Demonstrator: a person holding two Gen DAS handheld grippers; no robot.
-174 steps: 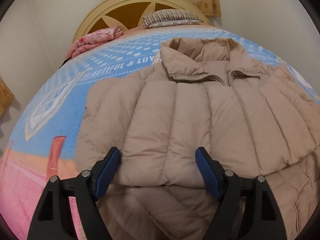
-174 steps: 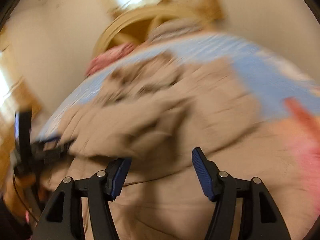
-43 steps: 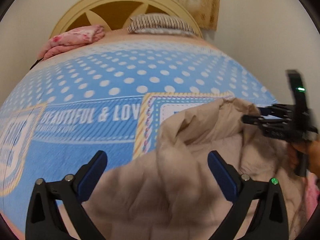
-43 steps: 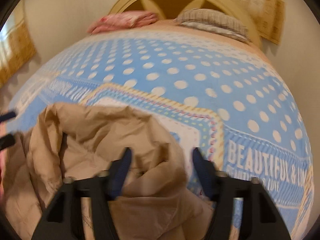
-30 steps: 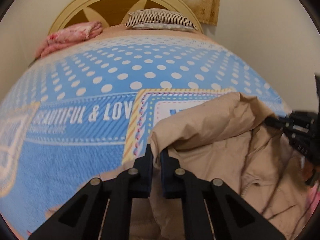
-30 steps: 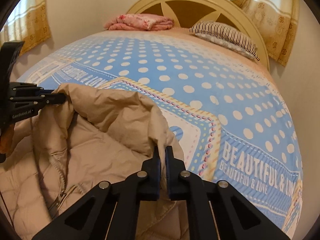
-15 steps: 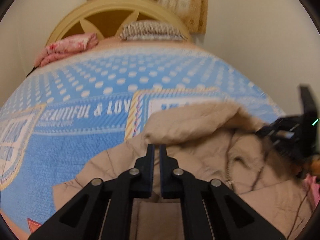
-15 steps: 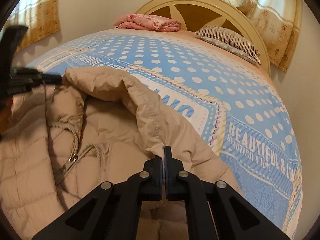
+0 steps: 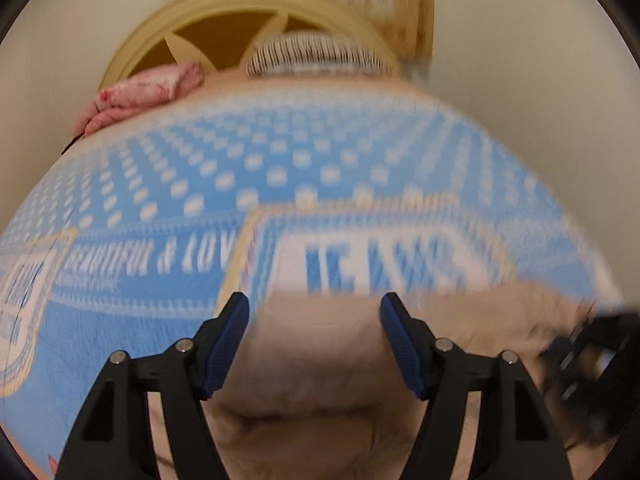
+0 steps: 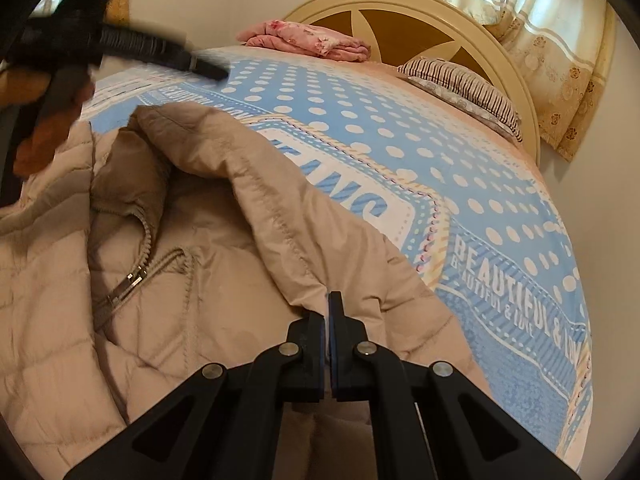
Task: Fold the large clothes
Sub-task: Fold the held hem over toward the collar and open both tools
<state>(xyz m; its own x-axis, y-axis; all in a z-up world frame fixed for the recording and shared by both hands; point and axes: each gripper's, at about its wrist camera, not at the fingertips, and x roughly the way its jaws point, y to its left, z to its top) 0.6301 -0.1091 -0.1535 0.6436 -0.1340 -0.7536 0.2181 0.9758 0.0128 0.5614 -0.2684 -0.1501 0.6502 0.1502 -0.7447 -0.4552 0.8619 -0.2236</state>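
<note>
Between right tongs: jacket edge

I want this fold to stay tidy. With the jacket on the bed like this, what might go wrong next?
1. The left claw is opening above the jacket, with nothing pinched, while the right claw grips the hood edge alone; pulling now may skew the fold.
2. The hood sits bunched over the open zipper, so it may fold in lumpy.
</note>
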